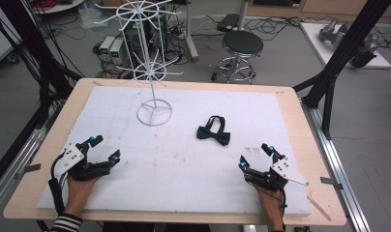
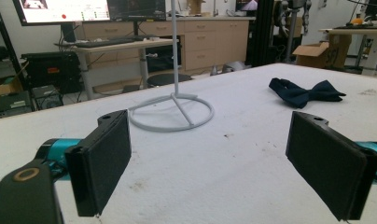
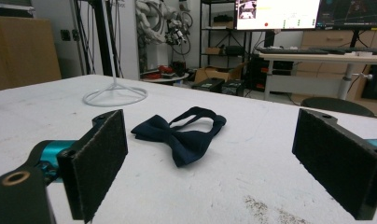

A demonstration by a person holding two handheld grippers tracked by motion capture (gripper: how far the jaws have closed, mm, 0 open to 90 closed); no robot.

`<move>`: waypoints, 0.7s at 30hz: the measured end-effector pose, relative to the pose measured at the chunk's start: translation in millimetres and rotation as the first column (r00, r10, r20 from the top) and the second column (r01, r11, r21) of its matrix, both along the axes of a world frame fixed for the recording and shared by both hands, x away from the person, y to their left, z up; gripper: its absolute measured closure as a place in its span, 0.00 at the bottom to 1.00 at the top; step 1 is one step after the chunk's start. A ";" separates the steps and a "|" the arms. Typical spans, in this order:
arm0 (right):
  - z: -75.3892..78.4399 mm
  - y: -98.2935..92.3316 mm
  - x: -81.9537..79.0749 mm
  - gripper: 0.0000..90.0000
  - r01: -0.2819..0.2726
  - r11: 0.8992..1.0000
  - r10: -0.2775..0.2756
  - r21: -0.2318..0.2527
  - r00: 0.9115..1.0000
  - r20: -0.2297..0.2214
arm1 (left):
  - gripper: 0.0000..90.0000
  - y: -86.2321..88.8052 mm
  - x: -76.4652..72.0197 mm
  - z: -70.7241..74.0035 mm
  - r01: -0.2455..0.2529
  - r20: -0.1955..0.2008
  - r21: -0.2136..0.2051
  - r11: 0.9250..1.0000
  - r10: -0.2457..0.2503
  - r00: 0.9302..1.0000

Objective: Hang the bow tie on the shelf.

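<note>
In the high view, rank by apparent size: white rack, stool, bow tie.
1. White rack, largest, tallest by far.
2. Stool, though it stands farther from the camera, so true size is unsure.
3. Bow tie, smallest.

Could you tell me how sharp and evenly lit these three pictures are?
High view: even, soft light, faint shadows, the bow tie small but clear. Left gripper view: the near jaws are slightly soft, the white stand crisp, the monitors behind glare. Right gripper view: the bow tie sharp, the background screen overexposed.
</note>
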State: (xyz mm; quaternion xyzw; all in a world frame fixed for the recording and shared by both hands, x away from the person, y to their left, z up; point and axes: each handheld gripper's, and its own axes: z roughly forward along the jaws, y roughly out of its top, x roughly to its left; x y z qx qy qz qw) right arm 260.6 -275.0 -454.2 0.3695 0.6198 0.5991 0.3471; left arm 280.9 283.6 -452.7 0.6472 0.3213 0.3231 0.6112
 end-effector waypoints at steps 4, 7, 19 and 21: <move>0.0 0.1 0.0 0.10 0.000 1.000 0.000 0.000 1.000 -0.001 | 0.16 0.0 0.0 0.0 -0.003 -0.001 -0.001 1.000 0.003 1.000; 0.0 0.3 0.0 0.10 0.007 1.000 -0.007 0.000 1.000 -0.001 | 0.16 0.0 -0.1 0.0 -0.002 0.000 0.000 1.000 0.002 1.000; 0.3 0.6 0.3 0.10 0.017 1.000 -0.017 0.001 1.000 -0.008 | 0.16 0.1 -1.6 -0.5 -0.007 0.014 -0.006 1.000 0.007 1.000; 0.4 0.7 0.6 0.10 0.018 1.000 -0.018 -0.005 1.000 -0.010 | 0.16 0.1 -2.0 -0.5 -0.008 0.017 -0.007 1.000 0.009 1.000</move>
